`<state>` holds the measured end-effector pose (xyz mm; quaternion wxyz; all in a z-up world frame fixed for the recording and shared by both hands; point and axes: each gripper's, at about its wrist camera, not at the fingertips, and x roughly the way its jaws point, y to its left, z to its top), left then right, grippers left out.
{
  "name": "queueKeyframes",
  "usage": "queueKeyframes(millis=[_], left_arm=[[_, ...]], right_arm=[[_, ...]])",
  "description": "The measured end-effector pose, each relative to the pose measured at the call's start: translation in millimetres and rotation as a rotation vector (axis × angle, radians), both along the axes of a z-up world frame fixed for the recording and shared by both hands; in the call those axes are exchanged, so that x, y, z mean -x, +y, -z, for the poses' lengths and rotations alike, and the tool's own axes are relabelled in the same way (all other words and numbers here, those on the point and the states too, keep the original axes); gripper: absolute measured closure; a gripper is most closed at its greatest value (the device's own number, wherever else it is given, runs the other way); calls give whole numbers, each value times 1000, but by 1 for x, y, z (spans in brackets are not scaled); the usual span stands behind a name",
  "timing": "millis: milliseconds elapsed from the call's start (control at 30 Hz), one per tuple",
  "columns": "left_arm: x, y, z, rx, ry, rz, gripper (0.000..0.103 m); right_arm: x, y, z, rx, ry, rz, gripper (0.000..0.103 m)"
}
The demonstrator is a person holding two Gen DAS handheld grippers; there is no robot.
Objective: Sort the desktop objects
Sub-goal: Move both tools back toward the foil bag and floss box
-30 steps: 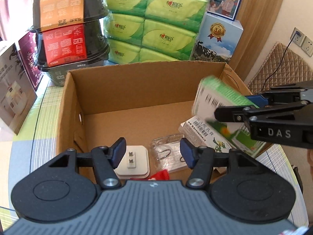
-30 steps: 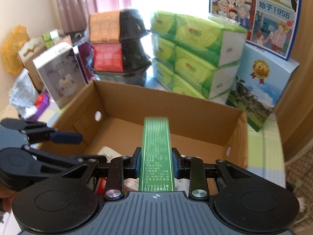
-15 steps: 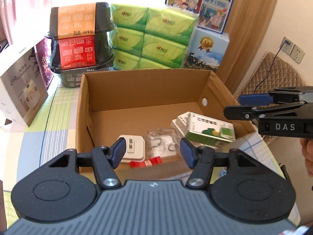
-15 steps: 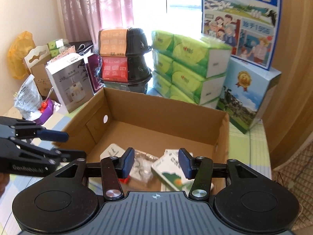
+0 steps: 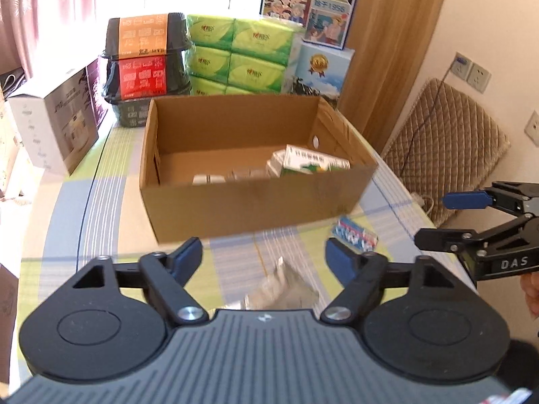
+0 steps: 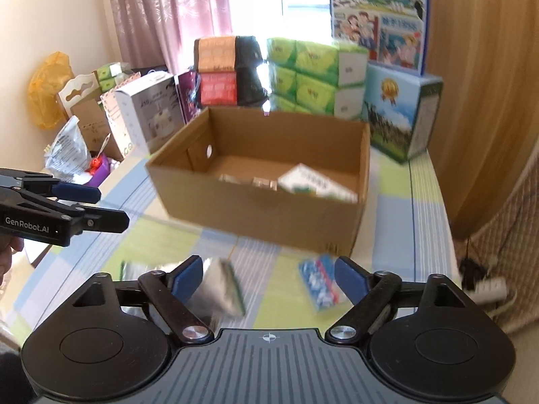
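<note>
A: Both sets of tongs are spread wide with nothing between them. The left tongs (image 5: 264, 257) hover over a crinkled silver packet (image 5: 281, 289) on the counter (image 5: 60, 222); the right tongs (image 6: 269, 277) sit just above a small blue-and-red packet (image 6: 320, 284).

B: And the rest of the sorting?

A: The cardboard box (image 5: 256, 202) already holds a green-and-white carton (image 5: 311, 163) and a few smaller pieces. The two packets lie outside it, near its front wall, so I'd judge the job partly done.

B: What could go wrong?

A: The silver packet looks thin and slippery. A shallow pinch might only crease the foil and let it slide out. The two tools are also close together, so reaching for neighbouring packets at once risks a knock.

B: Do the views differ?

A: The right wrist view shows the silver packet's green edge and the clutter of bags at the counter's far left. The left wrist view shows the wall sockets (image 5: 471, 72). Both are blurred, so the packet's print is probably unreadable.
</note>
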<state>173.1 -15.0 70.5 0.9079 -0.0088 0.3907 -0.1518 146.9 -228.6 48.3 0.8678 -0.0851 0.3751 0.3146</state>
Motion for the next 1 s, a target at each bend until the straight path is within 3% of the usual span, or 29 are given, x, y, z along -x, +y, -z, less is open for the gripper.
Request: queueKeyframes(millis=[233,467,667,1000], left_arm=[[57,8,27,-25,43,-8,13],[96,17,52,-87,62,13,13],[106,22,62,-99,78,14,13],[97,12,73,-127,91,58,13]], right_arm=[[49,-25,21,-41,93,50,11],[87,-30,37,-47,126,40,11],[103,-27,47,-31,128,11,11],[93,-36,60,-10,143,28,11]])
